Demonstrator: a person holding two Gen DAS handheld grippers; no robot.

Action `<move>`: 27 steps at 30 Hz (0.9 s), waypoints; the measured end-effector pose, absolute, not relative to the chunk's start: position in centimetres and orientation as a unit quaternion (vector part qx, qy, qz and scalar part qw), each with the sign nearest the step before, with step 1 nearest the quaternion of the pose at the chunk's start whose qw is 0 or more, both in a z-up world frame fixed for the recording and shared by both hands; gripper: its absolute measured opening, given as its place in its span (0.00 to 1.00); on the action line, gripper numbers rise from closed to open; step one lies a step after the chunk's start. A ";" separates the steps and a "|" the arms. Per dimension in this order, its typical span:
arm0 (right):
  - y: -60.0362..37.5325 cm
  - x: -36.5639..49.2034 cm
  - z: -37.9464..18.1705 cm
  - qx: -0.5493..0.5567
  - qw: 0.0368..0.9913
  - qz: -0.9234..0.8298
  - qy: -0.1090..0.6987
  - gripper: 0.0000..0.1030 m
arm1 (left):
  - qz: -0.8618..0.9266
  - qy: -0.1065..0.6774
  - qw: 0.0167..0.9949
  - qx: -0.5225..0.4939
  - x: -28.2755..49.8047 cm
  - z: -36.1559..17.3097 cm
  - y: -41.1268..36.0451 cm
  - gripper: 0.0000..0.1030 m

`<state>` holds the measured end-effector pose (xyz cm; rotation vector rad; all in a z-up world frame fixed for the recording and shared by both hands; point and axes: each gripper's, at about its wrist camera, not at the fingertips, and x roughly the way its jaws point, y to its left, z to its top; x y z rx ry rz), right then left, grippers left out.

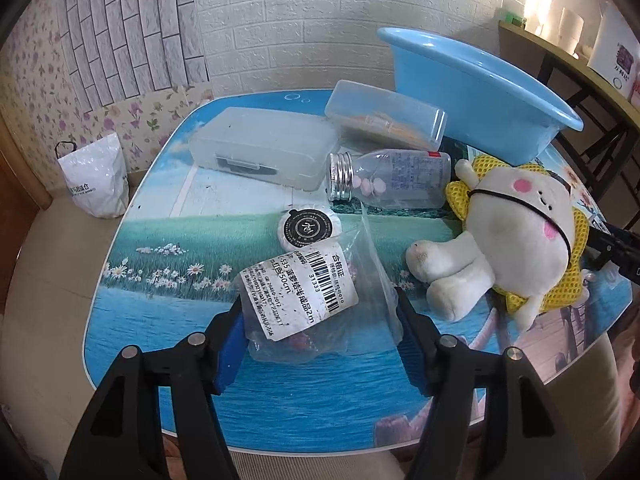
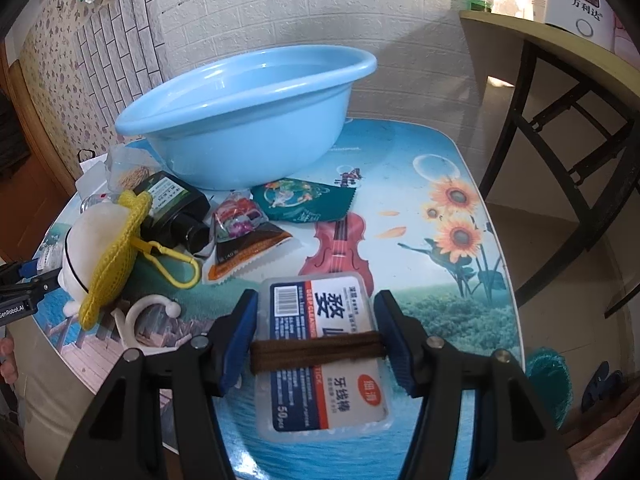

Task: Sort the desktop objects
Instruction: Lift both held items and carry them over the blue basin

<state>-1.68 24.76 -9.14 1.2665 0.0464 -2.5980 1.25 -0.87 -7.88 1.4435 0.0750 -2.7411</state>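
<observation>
My left gripper (image 1: 320,336) hangs low over the picture-printed table (image 1: 312,396). A clear plastic bag with a white barcode label (image 1: 304,296) lies on the table between its blue pads, which stand apart beside the bag without squeezing it. My right gripper (image 2: 316,332) is shut on a clear floss pick box with a blue and white label (image 2: 320,392). A brown band (image 2: 316,350) crosses the box between the pads. A light blue basin (image 1: 480,92) (image 2: 248,120) stands at the back of the table.
A plush toy in yellow netting (image 1: 520,232) (image 2: 100,248) lies between the grippers. Nearby are a clear bottle with pink tablets (image 1: 392,180), a round soap (image 1: 308,230), two clear boxes (image 1: 264,148) (image 1: 384,120), a black bottle (image 2: 172,208), snack packets (image 2: 244,236) and a white hook (image 2: 144,320).
</observation>
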 end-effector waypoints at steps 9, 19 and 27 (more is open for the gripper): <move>25.1 -1.7 -8.8 0.433 0.138 -0.891 -0.002 0.53 | -0.884 0.039 0.023 0.465 1.3 -7.3 -1.6 0.40; 26.3 -0.8 -4.9 0.393 0.135 -0.910 -0.016 0.52 | -0.900 0.040 0.041 0.432 1.9 -2.9 -2.6 0.40; 26.7 -0.1 -0.5 0.343 0.145 -0.927 -0.034 0.52 | -0.906 0.045 0.027 0.421 1.5 0.7 -2.1 0.40</move>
